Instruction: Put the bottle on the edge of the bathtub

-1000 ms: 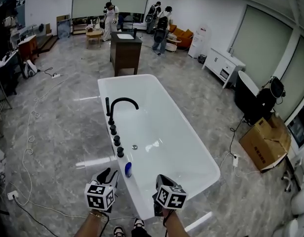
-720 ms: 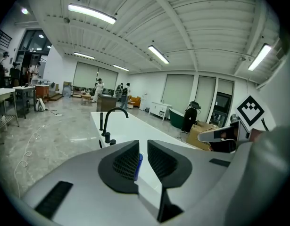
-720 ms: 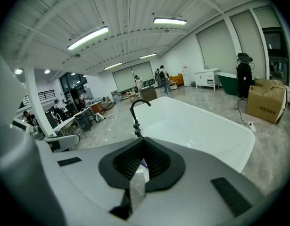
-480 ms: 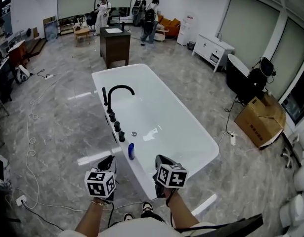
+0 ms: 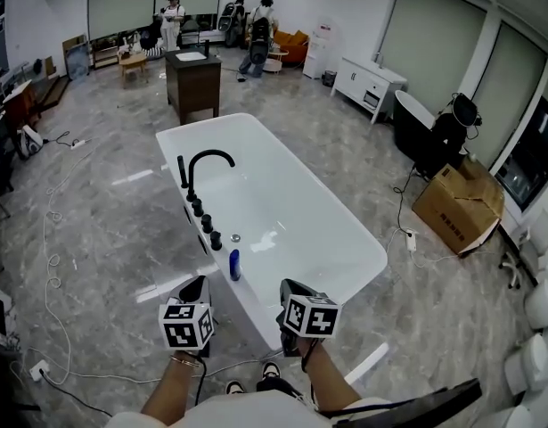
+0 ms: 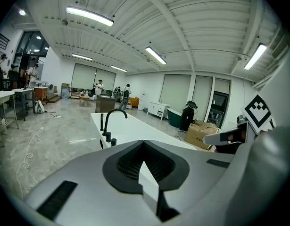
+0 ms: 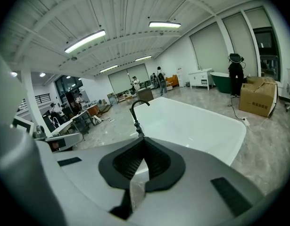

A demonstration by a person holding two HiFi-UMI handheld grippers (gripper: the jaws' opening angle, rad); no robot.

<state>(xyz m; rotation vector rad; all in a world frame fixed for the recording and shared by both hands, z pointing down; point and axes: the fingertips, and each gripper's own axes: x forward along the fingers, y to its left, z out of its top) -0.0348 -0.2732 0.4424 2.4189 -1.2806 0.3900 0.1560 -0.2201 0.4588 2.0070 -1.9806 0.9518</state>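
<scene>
The blue bottle (image 5: 234,265) stands upright on the side edge of the white bathtub (image 5: 300,230), just beside the last of its black knobs (image 5: 216,239). Both grippers hang at the bathtub's near end, clear of the bottle. The left gripper's (image 5: 195,285) fingers have just closed together on nothing, and the right gripper's (image 5: 291,289) fingers are pressed together, empty too.

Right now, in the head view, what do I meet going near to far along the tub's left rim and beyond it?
bottle → knobs → faucet → cabinet
</scene>
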